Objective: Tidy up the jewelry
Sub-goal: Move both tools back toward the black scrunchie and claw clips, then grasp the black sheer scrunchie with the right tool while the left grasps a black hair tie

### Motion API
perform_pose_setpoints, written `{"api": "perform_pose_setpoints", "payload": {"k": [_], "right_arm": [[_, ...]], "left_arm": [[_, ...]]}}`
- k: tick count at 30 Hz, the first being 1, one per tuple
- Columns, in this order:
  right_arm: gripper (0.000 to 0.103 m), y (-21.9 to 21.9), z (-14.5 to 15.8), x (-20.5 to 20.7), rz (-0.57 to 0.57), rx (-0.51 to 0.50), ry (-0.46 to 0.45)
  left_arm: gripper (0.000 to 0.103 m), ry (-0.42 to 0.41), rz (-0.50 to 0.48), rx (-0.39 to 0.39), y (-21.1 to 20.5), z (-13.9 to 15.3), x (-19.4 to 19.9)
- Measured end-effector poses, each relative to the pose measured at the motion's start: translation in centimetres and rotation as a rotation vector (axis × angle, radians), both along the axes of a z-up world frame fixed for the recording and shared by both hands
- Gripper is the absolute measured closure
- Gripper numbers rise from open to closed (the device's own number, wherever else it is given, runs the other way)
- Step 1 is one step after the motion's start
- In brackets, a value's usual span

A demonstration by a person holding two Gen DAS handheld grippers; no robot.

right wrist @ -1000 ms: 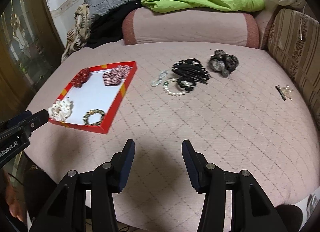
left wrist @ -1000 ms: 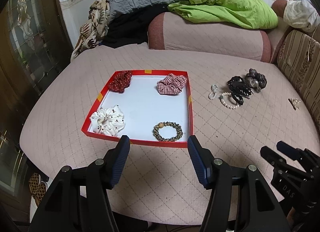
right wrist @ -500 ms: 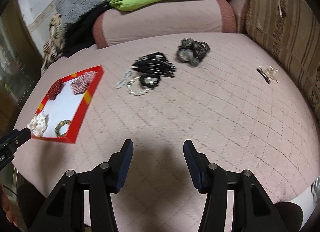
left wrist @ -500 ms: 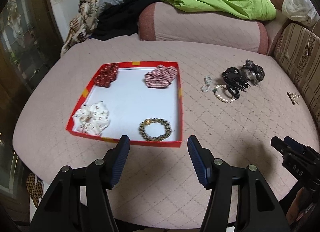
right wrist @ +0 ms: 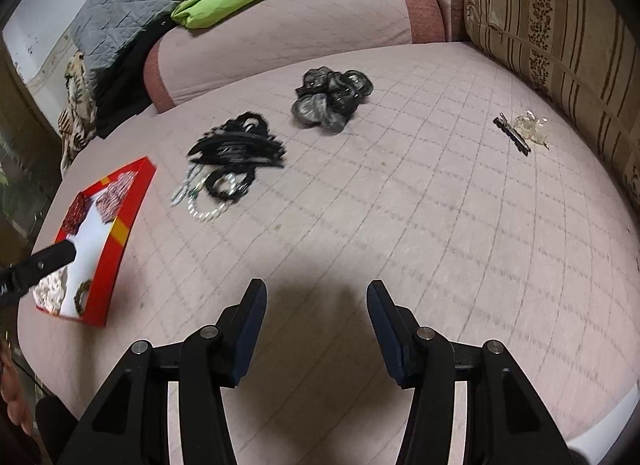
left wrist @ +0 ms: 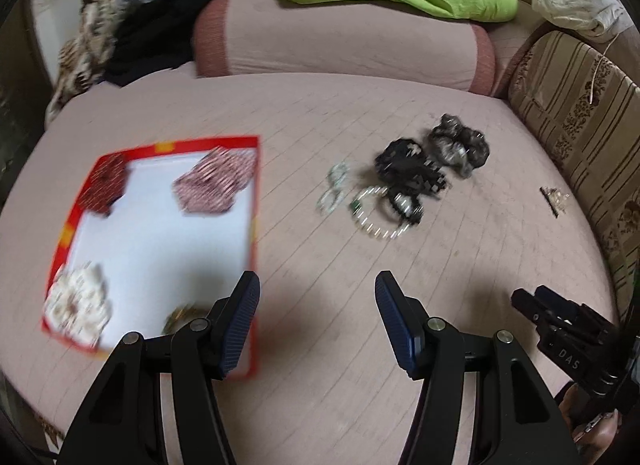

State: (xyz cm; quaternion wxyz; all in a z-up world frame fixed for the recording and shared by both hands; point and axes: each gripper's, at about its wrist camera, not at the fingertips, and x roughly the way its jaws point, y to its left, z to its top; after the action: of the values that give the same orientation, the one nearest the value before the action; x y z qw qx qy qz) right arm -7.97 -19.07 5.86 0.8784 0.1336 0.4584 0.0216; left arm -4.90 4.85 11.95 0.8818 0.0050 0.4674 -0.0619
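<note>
Four pieces lie in the red tray [left wrist: 254, 201] in the left wrist view: a dark red scrunchie [left wrist: 103, 185] and a striped pink one [left wrist: 214, 183] at the far end, a white spotted one [left wrist: 76, 303] and a bead ring [left wrist: 180, 315] at the near end, the ring partly hidden by a finger. The tray is a shallow rectangle with a white floor, blurred here. The left gripper [left wrist: 316, 317] hangs above the quilted pink cover [left wrist: 320, 113] with jaws apart and nothing between its ribbed blue pads. To its right lies a loose cluster: a pale chain [left wrist: 334, 187], a pearl bracelet [left wrist: 378, 221], a black claw clip [left wrist: 408, 169] and a grey sheer scrunchie [left wrist: 460, 145] (the clip touches the bracelet). One small clip [left wrist: 554, 201] sits well apart, near a striped cushion [left wrist: 580, 117].

One right gripper [right wrist: 316, 325], seen in the right wrist view, is likewise spread and empty above bare cover. Beyond it are the same cluster, claw clip [right wrist: 238, 147] and grey scrunchie [right wrist: 330, 99], and the small clip [right wrist: 520, 133] to the right. The tray [right wrist: 120, 233] is at far left.
</note>
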Motion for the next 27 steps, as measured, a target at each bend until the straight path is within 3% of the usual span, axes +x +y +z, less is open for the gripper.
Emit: {"api": "perform_pose_setpoints", "payload": {"k": [5, 9, 16, 23, 27], "right_arm": [[0.046, -2.7, 0.8, 3.8, -0.026, 0.038, -0.03], [0.039, -4.5, 1.7, 8.1, -0.042, 0.06, -0.06], [0.038, -4.9, 1.9, 14.5, -0.031, 0.046, -0.072], [0.037, -5.5, 0.1, 19.8, -0.038, 0.094, -0.029], [0.037, -5.8, -1.1, 21.5, -0.047, 0.108, -0.005]], "left_arm": [[0.044, -0.011, -0.071, -0.024, -2.4, -0.3, 4.8], [0.044, 0.006, -0.105, -0.059, -4.0, -1.2, 8.4], [0.044, 0.038, -0.134, -0.14, -6.0, -1.7, 15.1], [0.044, 0.191, -0.222, -0.263, -7.9, -5.1, 21.5], [0.044, 0.261, -0.28, -0.266, -9.2, -7.4, 22.7]]}}
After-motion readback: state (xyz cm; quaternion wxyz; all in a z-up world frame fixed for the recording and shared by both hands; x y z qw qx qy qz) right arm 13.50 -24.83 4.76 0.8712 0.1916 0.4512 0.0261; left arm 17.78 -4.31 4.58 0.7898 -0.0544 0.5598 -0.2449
